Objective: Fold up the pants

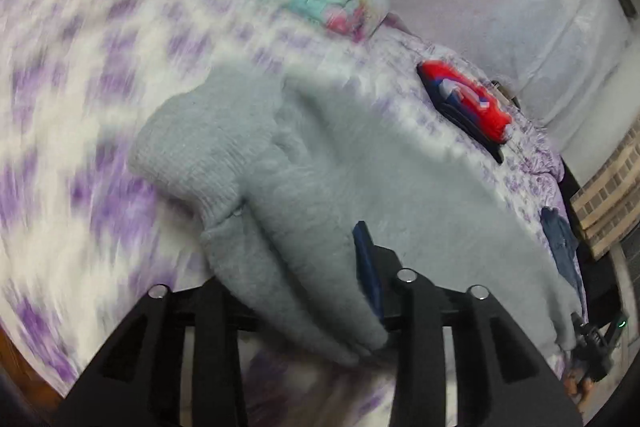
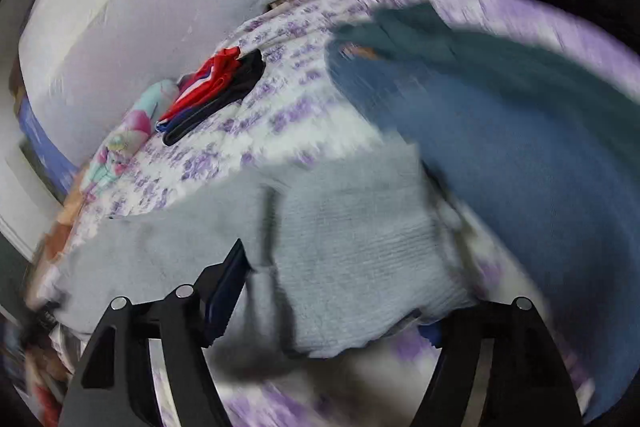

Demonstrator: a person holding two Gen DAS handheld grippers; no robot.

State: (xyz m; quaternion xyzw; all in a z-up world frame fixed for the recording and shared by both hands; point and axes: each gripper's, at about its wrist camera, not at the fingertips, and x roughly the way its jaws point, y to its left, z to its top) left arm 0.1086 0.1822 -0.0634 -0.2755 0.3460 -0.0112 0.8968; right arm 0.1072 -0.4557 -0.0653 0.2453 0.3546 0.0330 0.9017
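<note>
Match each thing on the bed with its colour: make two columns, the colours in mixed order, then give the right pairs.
Things:
1. pants
2. bedsheet
3. folded shorts
4. jeans

Colours:
A. blue
B. red, with dark cloth beneath
C. light grey
D. white with purple flowers

Pairs: 1-C, 2-D, 3-B, 4-A

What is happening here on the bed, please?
A person with a gripper in each hand is folding fuzzy light grey pants on a purple-and-white floral bedsheet. The left gripper has grey fabric between its fingers, and the right gripper is at the ribbed cuff. A blue garment lies beside them.
</note>
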